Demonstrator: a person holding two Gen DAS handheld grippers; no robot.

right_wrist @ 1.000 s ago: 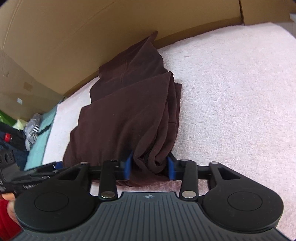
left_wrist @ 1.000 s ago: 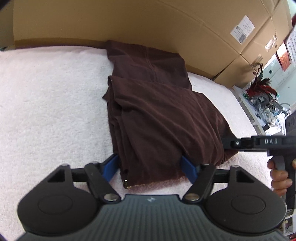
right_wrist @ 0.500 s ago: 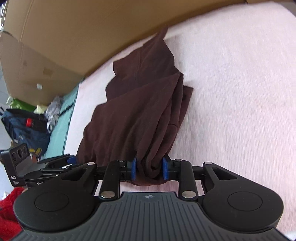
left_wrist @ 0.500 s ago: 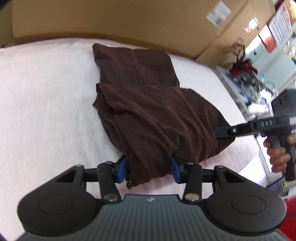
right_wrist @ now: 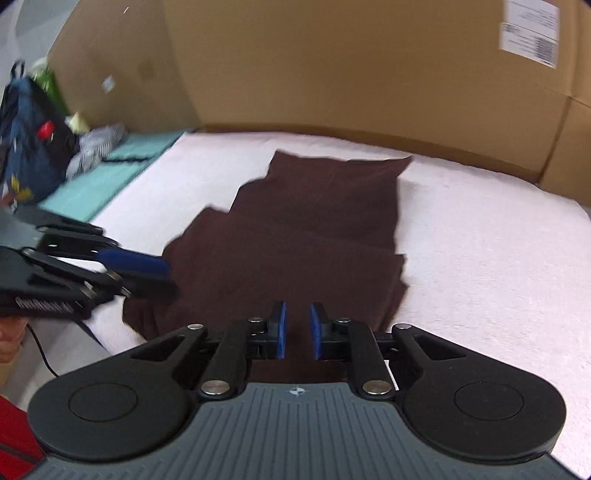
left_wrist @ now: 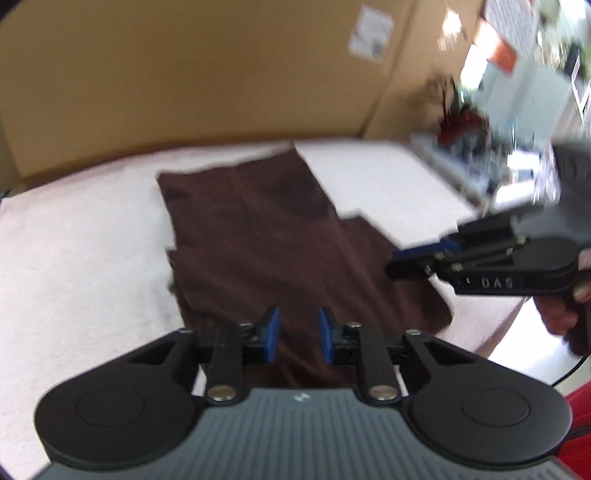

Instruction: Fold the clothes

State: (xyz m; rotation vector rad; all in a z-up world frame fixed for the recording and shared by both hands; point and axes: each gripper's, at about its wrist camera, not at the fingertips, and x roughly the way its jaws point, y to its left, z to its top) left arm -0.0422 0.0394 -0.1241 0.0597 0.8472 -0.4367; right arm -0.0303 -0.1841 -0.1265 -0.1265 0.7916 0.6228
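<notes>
Dark brown soft folded garment [left_wrist: 266, 236] is lying flat on the pale pink fuzzy towel-covered desk [left_wrist: 81, 236], ahead of both jaws. Left gripper [left_wrist: 295, 334] and right gripper [right_wrist: 297, 330] are hovering over its near edge, jaws slightly apart, gripping nothing. Bare towel is flanking both sides; cardboard wall [right_wrist: 332, 62] is closing off the far edge.

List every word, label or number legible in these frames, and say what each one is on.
"DAS": side of the right claw, left wrist view.
White lettering on the left claw body: blurred, unreadable.
White shipping label on the cardboard box: print too small to read.
Same label, left wrist view: blurred.
</notes>
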